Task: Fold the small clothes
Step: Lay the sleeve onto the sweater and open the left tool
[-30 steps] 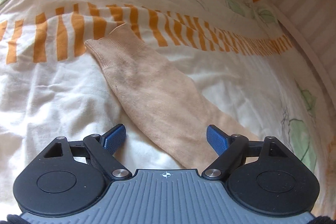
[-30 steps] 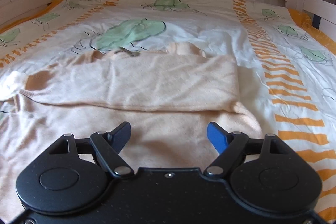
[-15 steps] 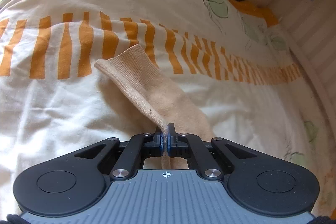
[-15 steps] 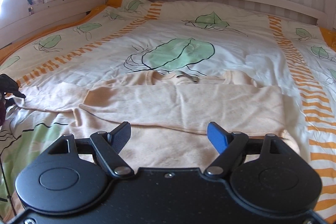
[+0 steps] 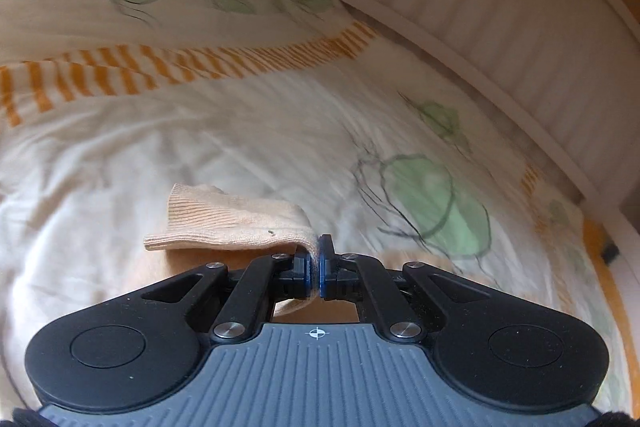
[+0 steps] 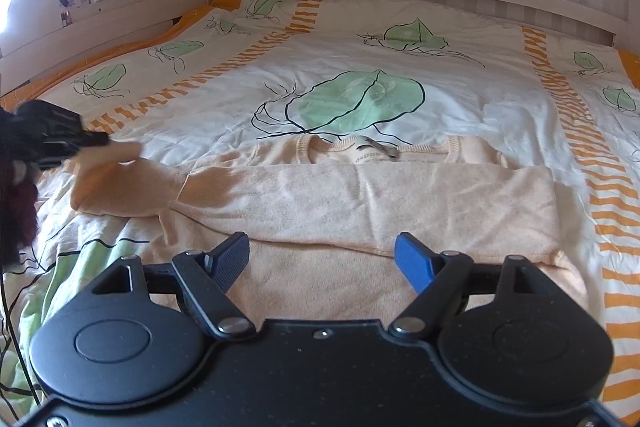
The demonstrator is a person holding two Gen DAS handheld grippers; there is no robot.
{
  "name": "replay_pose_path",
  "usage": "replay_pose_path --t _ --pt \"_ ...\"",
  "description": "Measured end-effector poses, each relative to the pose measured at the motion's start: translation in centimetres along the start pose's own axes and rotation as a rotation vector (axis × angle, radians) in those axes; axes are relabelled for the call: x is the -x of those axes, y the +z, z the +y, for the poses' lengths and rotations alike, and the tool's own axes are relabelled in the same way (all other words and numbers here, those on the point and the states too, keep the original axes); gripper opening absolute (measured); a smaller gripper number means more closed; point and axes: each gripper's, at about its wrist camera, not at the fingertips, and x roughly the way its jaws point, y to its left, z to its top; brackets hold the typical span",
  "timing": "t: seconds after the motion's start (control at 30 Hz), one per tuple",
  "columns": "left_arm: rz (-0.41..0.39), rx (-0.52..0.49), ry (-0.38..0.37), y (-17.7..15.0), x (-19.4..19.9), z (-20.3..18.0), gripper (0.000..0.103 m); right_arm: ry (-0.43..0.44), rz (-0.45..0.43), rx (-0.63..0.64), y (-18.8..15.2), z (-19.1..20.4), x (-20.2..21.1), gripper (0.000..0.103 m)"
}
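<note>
So left gripper [image 5: 316, 269] is pinching the sweater [image 6: 360, 203] sleeve cuff [image 5: 224, 223], prob lifted off the bed [image 6: 400, 39]; right gripper [image 6: 322, 257] fingers are sitting wide apart w/ nothing between them.

The left gripper [image 5: 316, 269] has its jaws pressed together, pinching a fold of cloth between the blue pads [image 5: 306, 273]. The right gripper [image 6: 320, 259] is level and faces forward, its jaws spread wide with nothing between them, fingers [image 6: 414, 263] angled outward.

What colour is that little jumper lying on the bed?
Pale peach, plain with no print. The jumper shows best in the right wrist view.
</note>
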Motion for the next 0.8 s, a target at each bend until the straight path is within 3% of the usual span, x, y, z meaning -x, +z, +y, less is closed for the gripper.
replay_pose_path --t 0.1,0.17,0.2,0.33,0.37,0.43,0.5,0.63,0.73,0.8 --pt "0.126 -0.073 -0.107 -1.4 -1.7 -1.8 0.009 0.01 0.003 0.0 0.8 0.1 -0.3 0.081" --pt "0.196 -0.096 -0.156 -2.0 -2.4 -2.2 0.044 0.02 0.005 0.003 1.3 0.2 -0.5 0.081" --pt "0.207 -0.106 -0.179 -2.3 -2.5 -2.3 0.05 0.025 0.005 0.005 1.6 0.4 -0.7 0.081" --pt "0.15 -0.201 -0.223 -1.7 -1.4 -3.3 0.061 0.045 0.001 0.017 2.7 1.2 -1.5 0.081" --pt "0.121 -0.238 -0.23 -1.2 -1.0 -3.6 0.067 0.05 -0.002 0.023 3.0 1.5 -1.8 0.081" --pt "0.027 -0.281 -0.208 -0.2 0.2 -3.7 0.07 0.062 -0.006 0.04 3.6 2.3 -2.3 0.081" --pt "-0.04 -0.239 -0.187 1.1 1.2 -2.6 0.073 0.079 -0.012 0.072 4.3 3.5 -2.7 0.081" --pt "-0.044 -0.068 -0.16 3.2 1.6 0.8 0.075 0.114 -0.037 0.188 5.3 7.1 -3.8 0.081" --pt "-0.07 0.042 -0.063 4.2 2.0 3.1 0.075 0.139 -0.055 0.288 5.7 10.1 -4.7 0.078" --pt "-0.041 0.135 0.054 4.6 1.8 4.9 0.075 0.154 -0.064 0.357 5.9 12.0 -5.3 0.068"
